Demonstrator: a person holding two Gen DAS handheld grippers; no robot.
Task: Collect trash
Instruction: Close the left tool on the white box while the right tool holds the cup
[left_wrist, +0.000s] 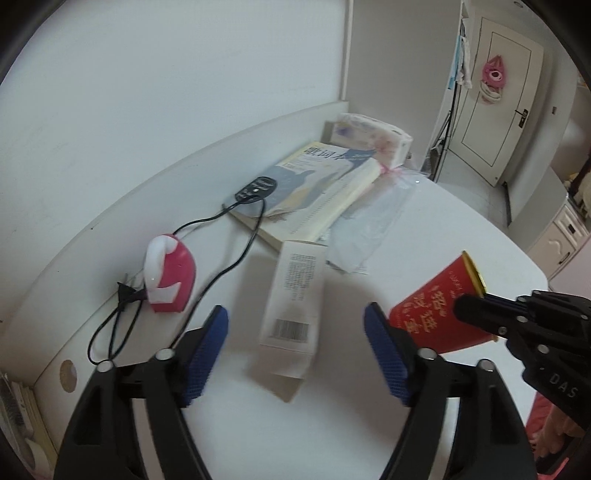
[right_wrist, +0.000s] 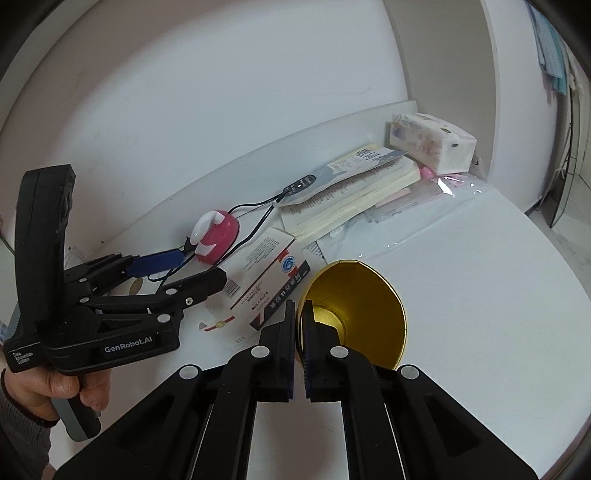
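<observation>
Left wrist view: left gripper (left_wrist: 295, 354) spread wide at bottom centre, nothing gripped, white carton (left_wrist: 293, 302) lying on the table (left_wrist: 424, 221) between the blue pads (left_wrist: 207, 354), untouched. Red cup (left_wrist: 439, 310) at right, pinched at its rim by the right gripper (left_wrist: 465, 306).

Right wrist view: right gripper (right_wrist: 300, 314) clamped on the cup's gold-lined rim, bottom centre. Carton (right_wrist: 266, 273) just left of it; left gripper (right_wrist: 181, 267) at left, jaws apart, in a hand (right_wrist: 62, 386).

The white carton (left_wrist: 291, 299) is motion-blurred at its near end. At four o'clock in the left wrist view, the right gripper (left_wrist: 461, 306) hides part of the red cup's (left_wrist: 436, 306) rim. The carton's print is too small to read.
</observation>
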